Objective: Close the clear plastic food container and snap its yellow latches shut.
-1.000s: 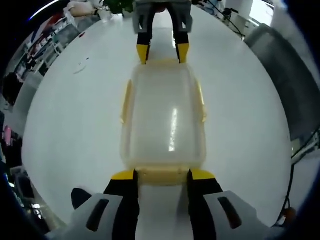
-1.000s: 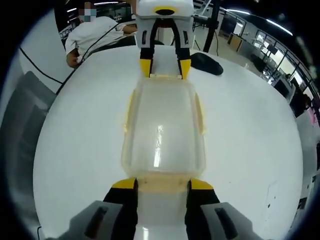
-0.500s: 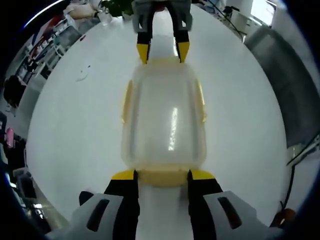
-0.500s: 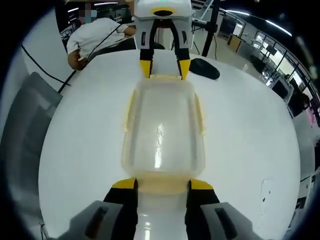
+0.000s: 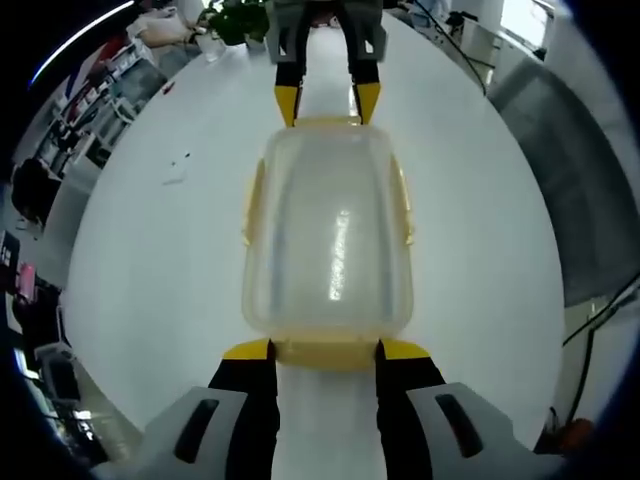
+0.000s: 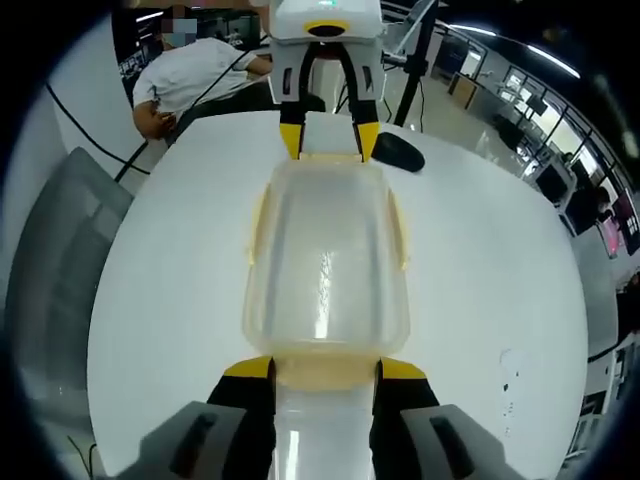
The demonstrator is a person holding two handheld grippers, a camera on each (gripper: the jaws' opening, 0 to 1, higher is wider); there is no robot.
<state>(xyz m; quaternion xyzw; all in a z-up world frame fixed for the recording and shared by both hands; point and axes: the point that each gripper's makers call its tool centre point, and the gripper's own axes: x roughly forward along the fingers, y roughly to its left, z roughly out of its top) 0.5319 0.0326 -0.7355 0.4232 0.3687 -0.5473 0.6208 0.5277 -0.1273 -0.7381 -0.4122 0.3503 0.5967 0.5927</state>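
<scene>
Lying between both, clear container (image 5: 328, 240), left hand-held gripper (image 5: 325, 349) and right hand-held gripper (image 6: 325, 368) spread wide at its end latches.

A broad white table (image 5: 150, 260) takes up most of both views. In the left gripper view, a potted plant (image 5: 238, 17) stands at 12 o'clock and a grey chair (image 5: 580, 170) at 3. In the right gripper view, a seated person (image 6: 195, 72) leans at 11 o'clock, with a dark mouse-like object (image 6: 398, 152) at 1.
</scene>
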